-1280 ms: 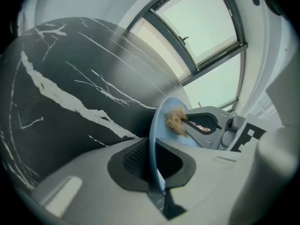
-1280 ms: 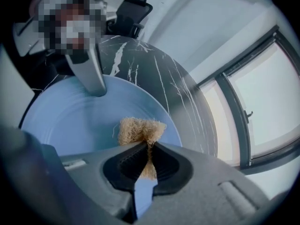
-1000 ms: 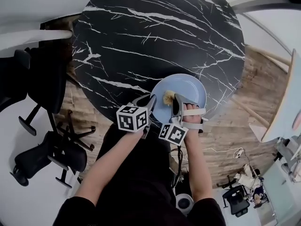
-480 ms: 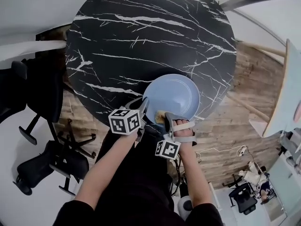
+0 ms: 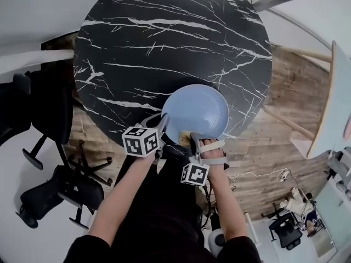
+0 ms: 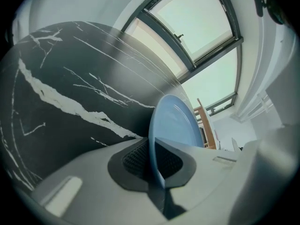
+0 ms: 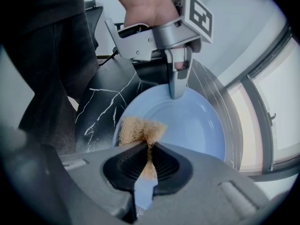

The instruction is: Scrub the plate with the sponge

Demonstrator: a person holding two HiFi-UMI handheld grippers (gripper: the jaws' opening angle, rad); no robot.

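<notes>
A pale blue plate [image 5: 200, 109] lies near the front edge of the round black marble table [image 5: 164, 43]. My left gripper [image 5: 163, 126] is shut on the plate's near left rim. In the left gripper view the plate [image 6: 177, 123] stands edge-on between the pads of that gripper [image 6: 154, 162]. My right gripper [image 5: 190, 140] is shut on a tan sponge [image 5: 184, 138] that rests at the plate's near rim. In the right gripper view the sponge [image 7: 138, 130] sticks out of the right gripper [image 7: 149, 154] onto the plate [image 7: 192, 121], with the left gripper [image 7: 178, 92] clamped on the far rim.
Black office chairs [image 5: 49, 185] stand on the floor to the left of the table. Wooden flooring [image 5: 285, 86] and a white tabletop [image 5: 335, 103] lie to the right. A person's dark trousers [image 5: 159, 201] are right at the table's near edge. Large windows [image 6: 201, 27] lie beyond the table.
My right gripper has dragged the sponge from the middle of the plate back to its near rim. The left gripper has kept its hold on the rim.
</notes>
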